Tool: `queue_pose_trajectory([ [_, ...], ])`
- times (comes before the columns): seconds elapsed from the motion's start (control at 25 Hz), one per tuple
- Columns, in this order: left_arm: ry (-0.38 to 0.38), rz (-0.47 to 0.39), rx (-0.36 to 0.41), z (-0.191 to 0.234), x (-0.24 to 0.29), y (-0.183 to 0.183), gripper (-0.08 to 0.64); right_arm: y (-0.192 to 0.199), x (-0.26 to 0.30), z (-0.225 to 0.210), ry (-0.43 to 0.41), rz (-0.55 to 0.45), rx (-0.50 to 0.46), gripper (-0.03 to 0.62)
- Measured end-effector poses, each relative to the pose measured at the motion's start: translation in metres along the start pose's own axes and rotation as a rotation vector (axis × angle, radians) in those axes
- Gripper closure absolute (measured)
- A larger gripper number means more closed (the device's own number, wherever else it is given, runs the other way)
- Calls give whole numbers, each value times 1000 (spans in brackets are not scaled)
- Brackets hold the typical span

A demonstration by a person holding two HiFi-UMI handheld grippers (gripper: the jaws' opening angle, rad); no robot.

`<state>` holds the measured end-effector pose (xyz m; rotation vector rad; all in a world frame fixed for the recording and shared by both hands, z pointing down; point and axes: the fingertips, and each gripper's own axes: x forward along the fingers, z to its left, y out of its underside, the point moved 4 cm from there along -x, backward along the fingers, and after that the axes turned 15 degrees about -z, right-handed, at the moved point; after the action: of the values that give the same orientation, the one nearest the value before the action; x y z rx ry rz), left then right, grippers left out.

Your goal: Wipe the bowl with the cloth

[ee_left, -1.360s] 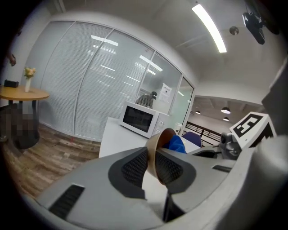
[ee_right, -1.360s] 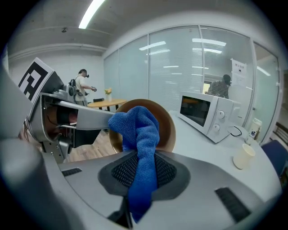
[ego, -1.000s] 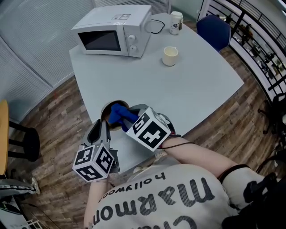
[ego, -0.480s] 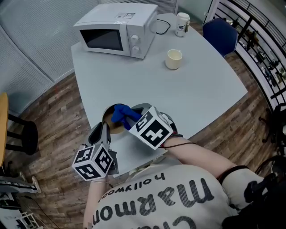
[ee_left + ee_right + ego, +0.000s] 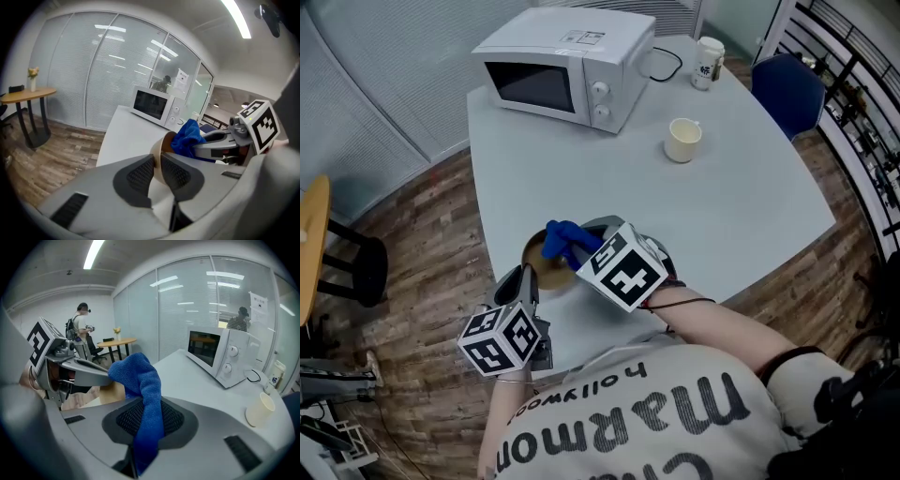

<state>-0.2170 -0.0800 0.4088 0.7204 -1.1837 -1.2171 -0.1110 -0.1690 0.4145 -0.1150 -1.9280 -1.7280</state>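
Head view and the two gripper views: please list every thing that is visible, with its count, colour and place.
table: one, pale grey, centre
microwave: one, white, far end of the table
cup: one, cream, on the table, right of the microwave
paper cup: one, white with dark print, far corner of the table
chair: one, blue, beyond the table at the right
side table: one, yellow wooden top, left edge
bowl: one, tan, at the table's near edge
cloth: one, blue, at the bowl
left gripper: one, grey, closed on the bowl's rim
right gripper: one, grey, closed on the cloth
shirt: one, white with dark lettering, bottom
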Motion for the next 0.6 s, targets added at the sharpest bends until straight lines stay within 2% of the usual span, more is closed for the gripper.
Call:
queue_pose_trajectory([
  [0.16, -23, 15, -44, -2, 9, 6, 497, -5, -4, -16, 1, -18, 13, 523],
  [0.36, -61, 11, -77, -2, 18, 9, 516, -12, -13, -44, 47, -53, 39, 523],
  [0.6, -77, 13, -95, -12, 27, 15, 532, -9, -36, -79, 119, -115, 138, 523],
])
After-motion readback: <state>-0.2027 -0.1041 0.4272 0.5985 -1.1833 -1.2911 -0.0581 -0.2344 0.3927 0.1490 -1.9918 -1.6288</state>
